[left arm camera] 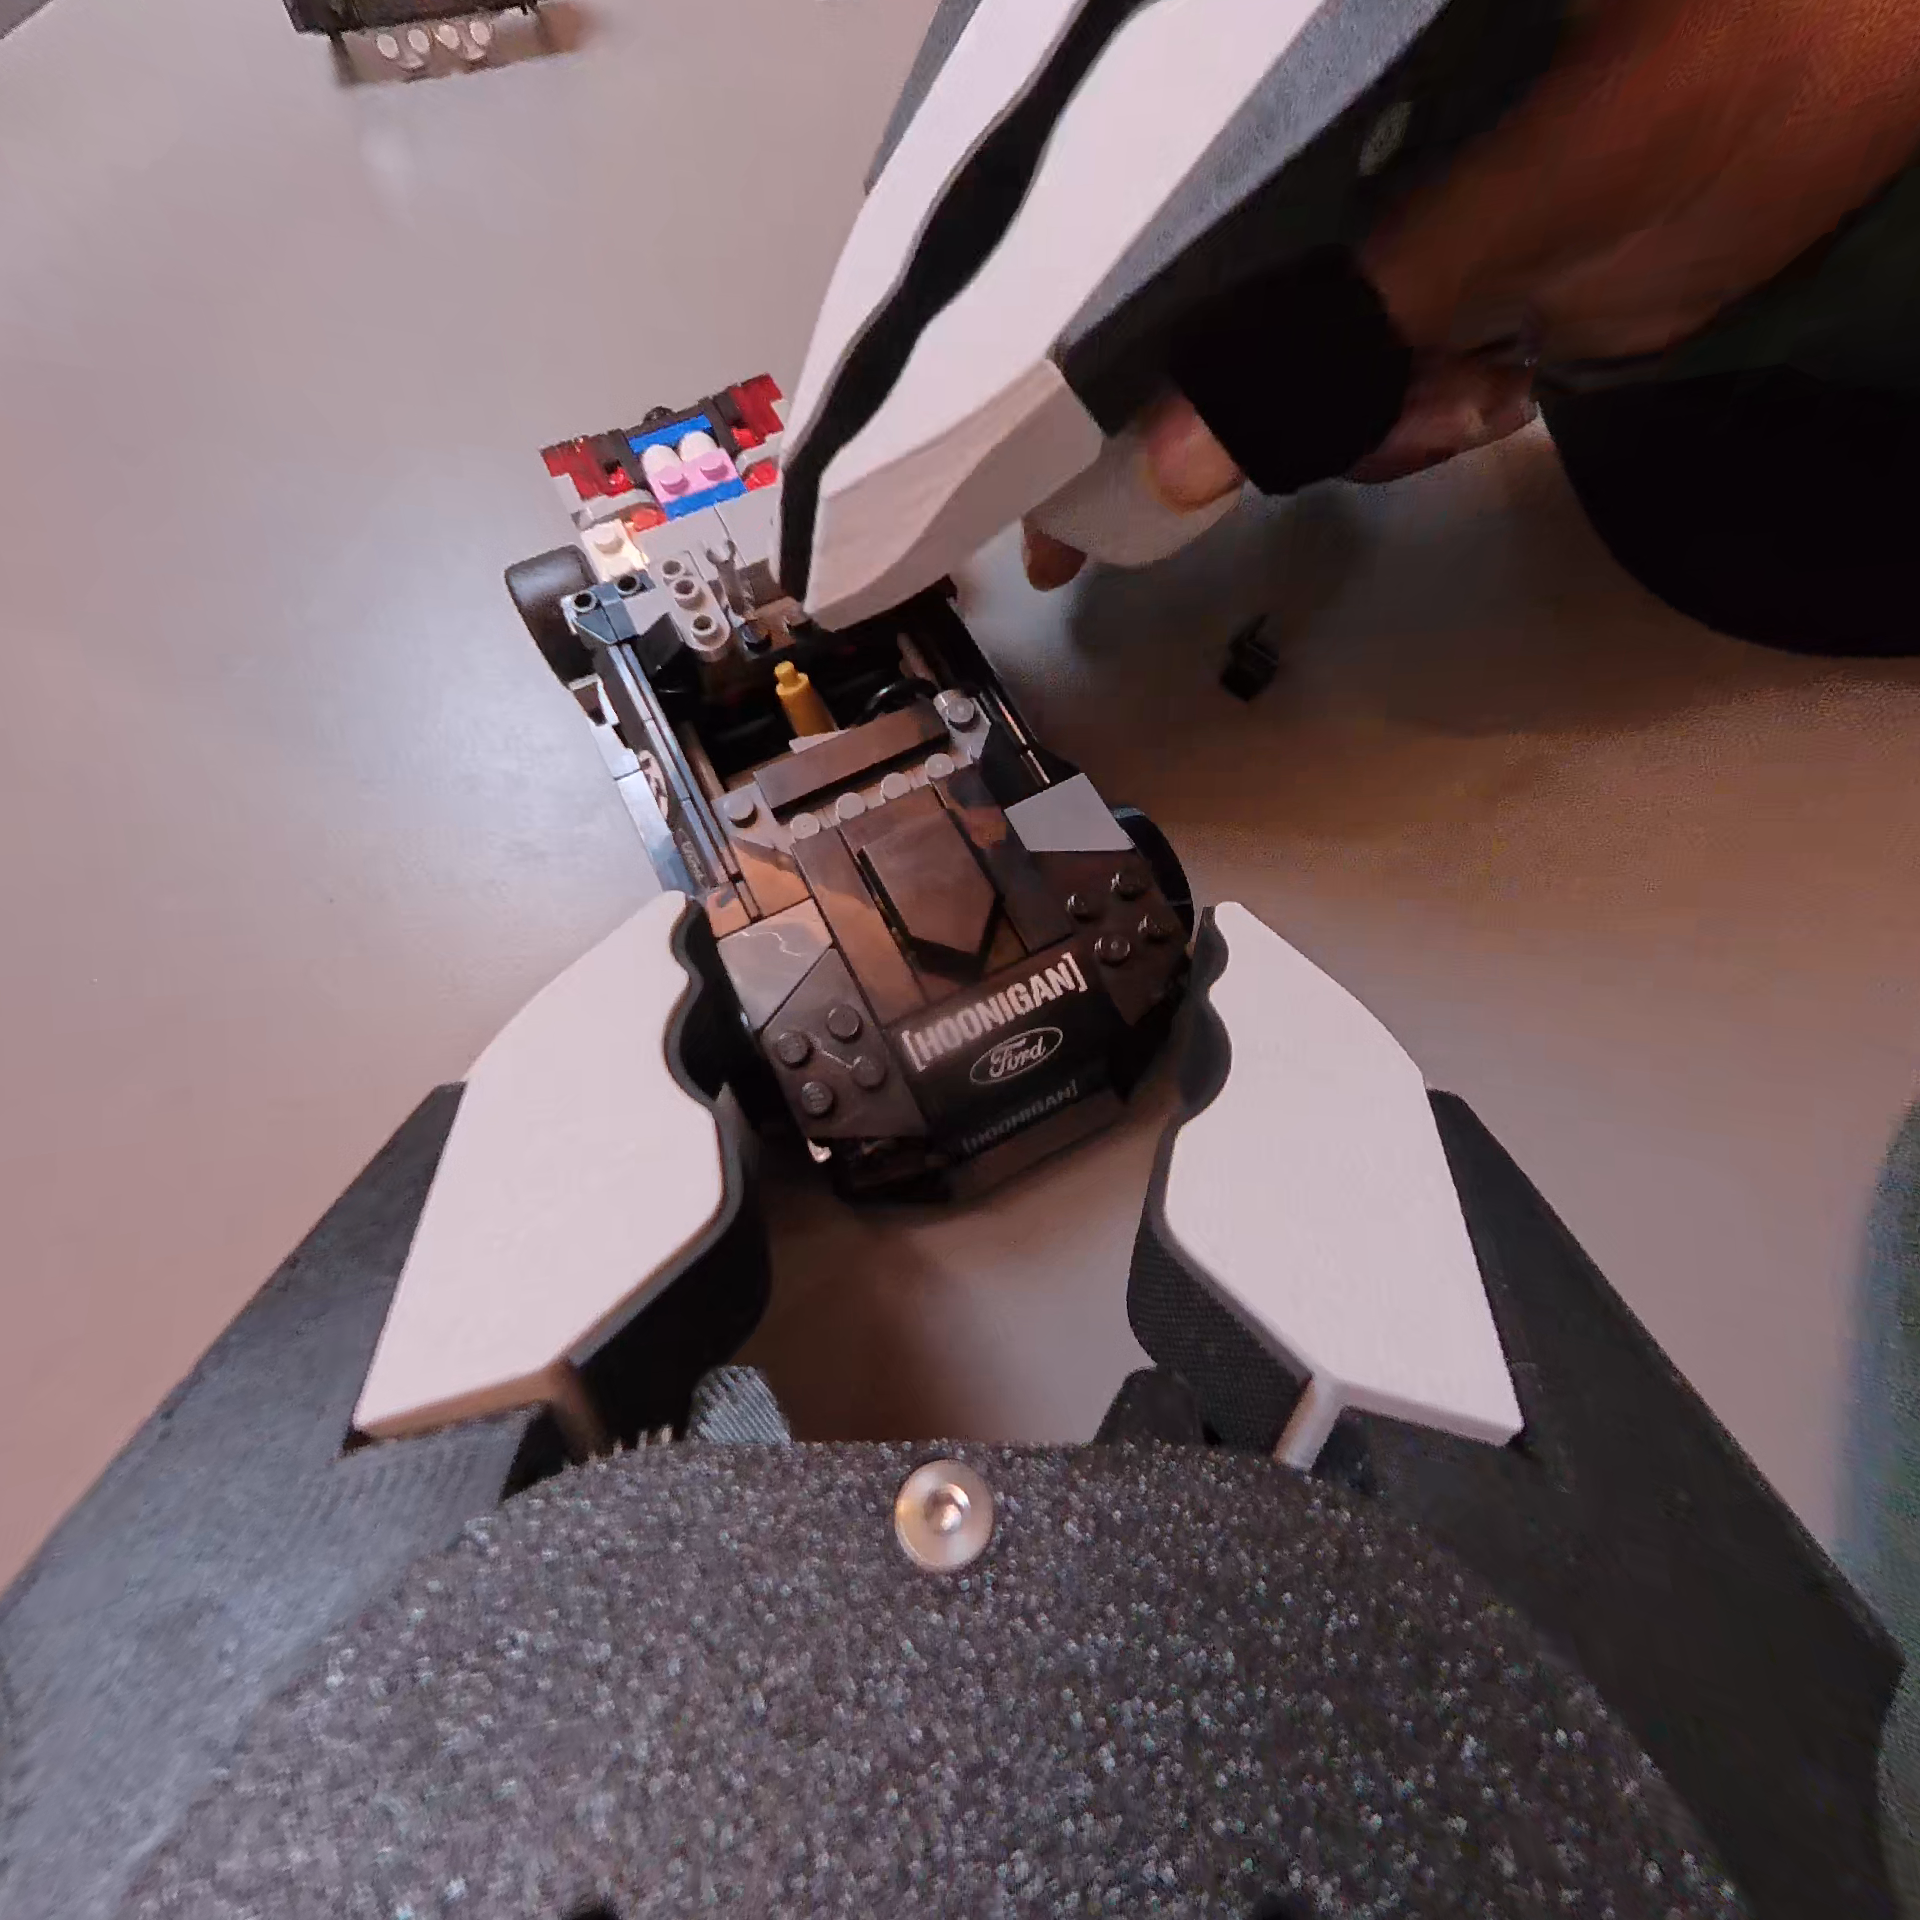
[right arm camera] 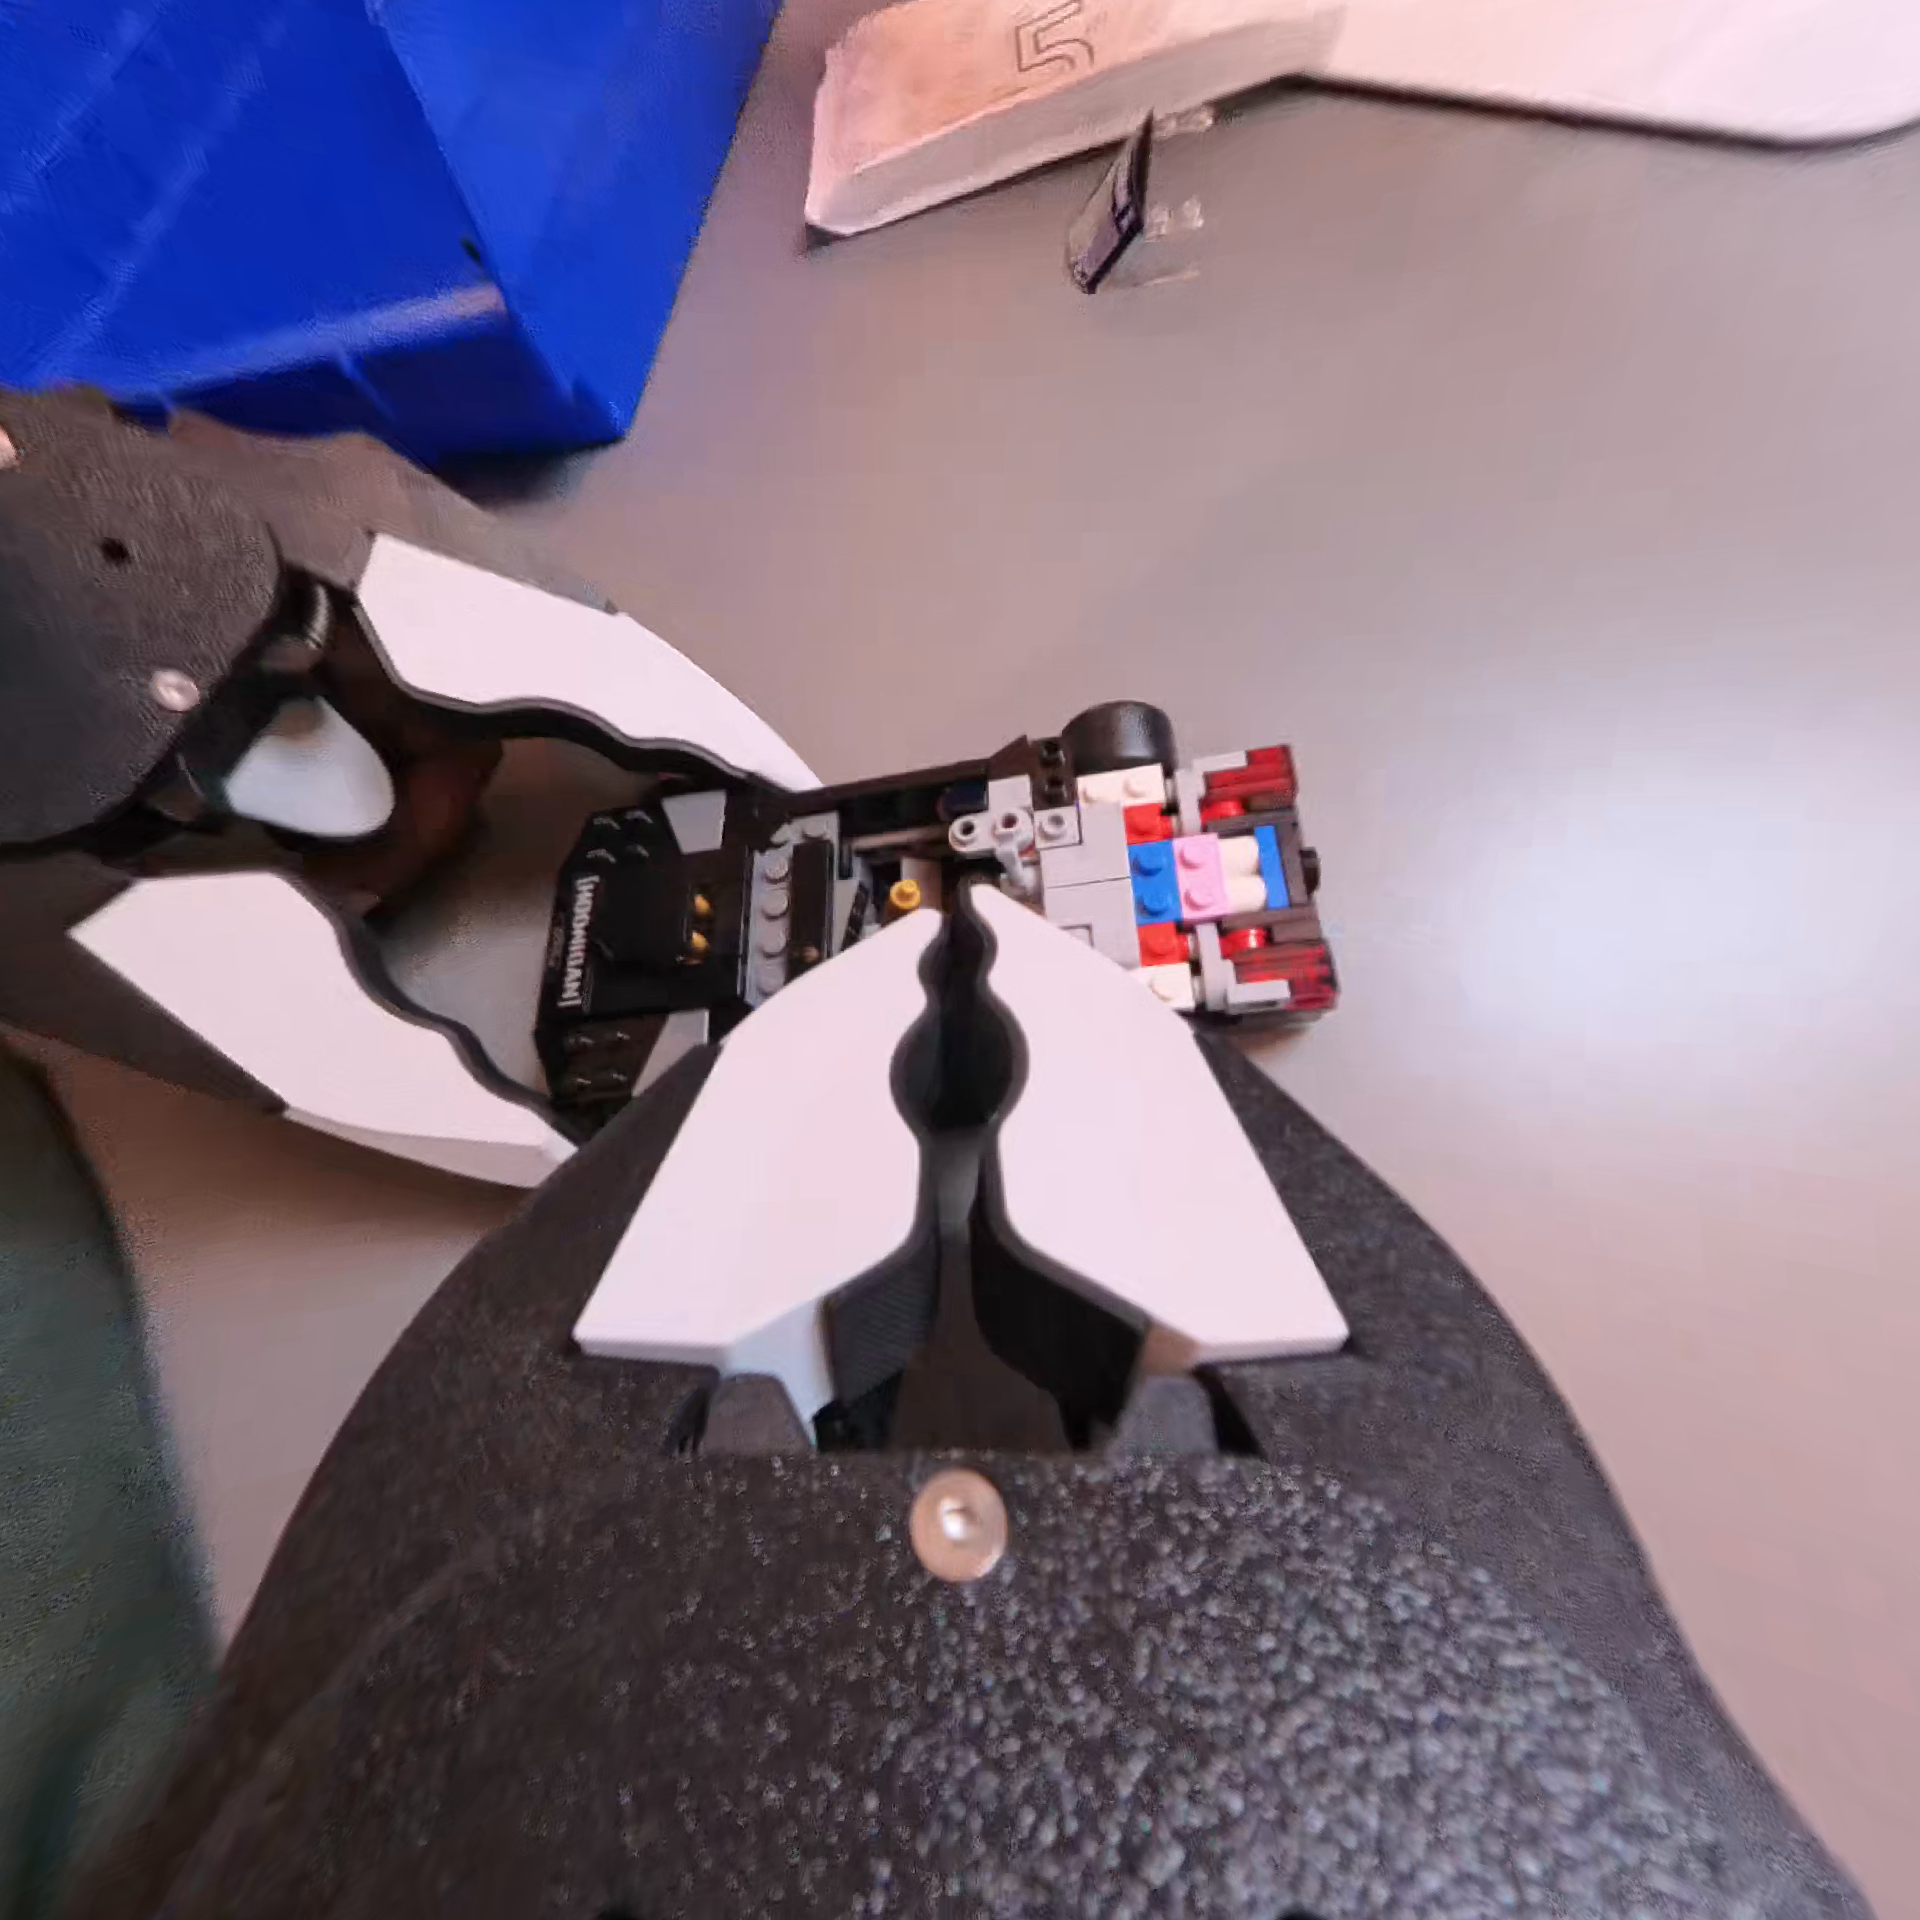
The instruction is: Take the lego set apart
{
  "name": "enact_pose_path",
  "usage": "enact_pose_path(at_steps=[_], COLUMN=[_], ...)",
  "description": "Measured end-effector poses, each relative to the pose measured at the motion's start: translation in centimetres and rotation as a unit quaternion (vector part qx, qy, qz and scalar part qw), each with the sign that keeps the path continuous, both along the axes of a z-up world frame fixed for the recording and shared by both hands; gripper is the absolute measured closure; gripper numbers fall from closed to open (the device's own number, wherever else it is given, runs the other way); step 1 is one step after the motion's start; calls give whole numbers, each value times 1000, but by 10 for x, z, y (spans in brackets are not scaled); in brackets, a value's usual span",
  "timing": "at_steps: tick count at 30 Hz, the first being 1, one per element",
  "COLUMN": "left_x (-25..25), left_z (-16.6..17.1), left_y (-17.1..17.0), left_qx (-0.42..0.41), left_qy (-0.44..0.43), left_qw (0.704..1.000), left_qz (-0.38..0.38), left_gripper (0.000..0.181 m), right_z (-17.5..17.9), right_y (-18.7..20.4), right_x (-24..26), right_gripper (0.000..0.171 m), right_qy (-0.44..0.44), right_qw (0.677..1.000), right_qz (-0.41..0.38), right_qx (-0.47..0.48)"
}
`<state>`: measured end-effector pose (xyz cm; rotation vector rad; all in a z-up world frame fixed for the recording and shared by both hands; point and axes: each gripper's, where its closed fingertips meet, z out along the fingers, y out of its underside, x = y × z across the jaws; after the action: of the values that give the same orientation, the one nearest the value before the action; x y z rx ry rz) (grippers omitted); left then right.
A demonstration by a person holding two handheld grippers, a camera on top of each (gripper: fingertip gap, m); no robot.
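Note:
A black lego car (left arm camera: pixel 914 914) with its roof off stands on the grey table (left arm camera: pixel 260 520). Its tail (left arm camera: pixel 670 457) shows red, blue and pink bricks. My left gripper (left arm camera: pixel 945 935) is open wide and straddles the car's nose, with the pads close beside its flanks. It shows the same in the right wrist view (right arm camera: pixel 675 956), around the car (right arm camera: pixel 644 914). My right gripper (right arm camera: pixel 961 904) is shut. Its tips reach down into the open cockpit next to a tan peg (right arm camera: pixel 906 894) and a grey wrench piece. It enters the left wrist view (left arm camera: pixel 800 592) from above. Whether it pinches a piece is hidden.
A blue bin (right arm camera: pixel 312 208) stands at the far left. A white paper bag (right arm camera: pixel 1039 114) and a loose black and clear piece (right arm camera: pixel 1117 208) lie behind the car. A small black piece (left arm camera: pixel 1247 665) lies right of the car. A hand (left arm camera: pixel 1558 260) holds the right gripper. The gap from one gripper's tips to the other's is roughly 5 centimetres.

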<state>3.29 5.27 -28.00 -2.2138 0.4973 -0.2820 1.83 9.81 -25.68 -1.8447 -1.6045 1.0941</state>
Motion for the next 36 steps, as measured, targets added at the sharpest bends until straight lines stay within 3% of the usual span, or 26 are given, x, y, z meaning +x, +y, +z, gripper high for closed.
enact_pose_path(at_steps=[4,6,8,18,29,30,33,36], left_x=[0,0,0,0,-1,0,0,0], left_z=[0,0,0,0,0,0,0,0], left_y=[-1,-1,-1,-1,0,-1,-1,-1], left_qx=[-2,-2,-2,0,3,1,0,0], left_qy=[-3,-3,-3,0,3,0,-2,-4], left_qw=[1000,1000,1000,1000,1000,1000,1000,1000], left_qz=[2,1,2,10,17,16,17,17], left_gripper=[95,95,95,95,95,95,95,95], right_z=[19,24,13,-5,6,17,28,27], right_y=[-3,5,7,6,10,17,16,16], right_x=[-2,2,7,5,3,1,1,3], right_gripper=[171,166,153,156,157,171,171,171], right_qy=[32,27,-17,-92,-54,-32,-6,2], right_qw=[999,996,989,959,989,993,999,999], right_qz=[7,9,29,36,34,16,15,15], right_qx=[4,79,141,266,130,114,37,49])
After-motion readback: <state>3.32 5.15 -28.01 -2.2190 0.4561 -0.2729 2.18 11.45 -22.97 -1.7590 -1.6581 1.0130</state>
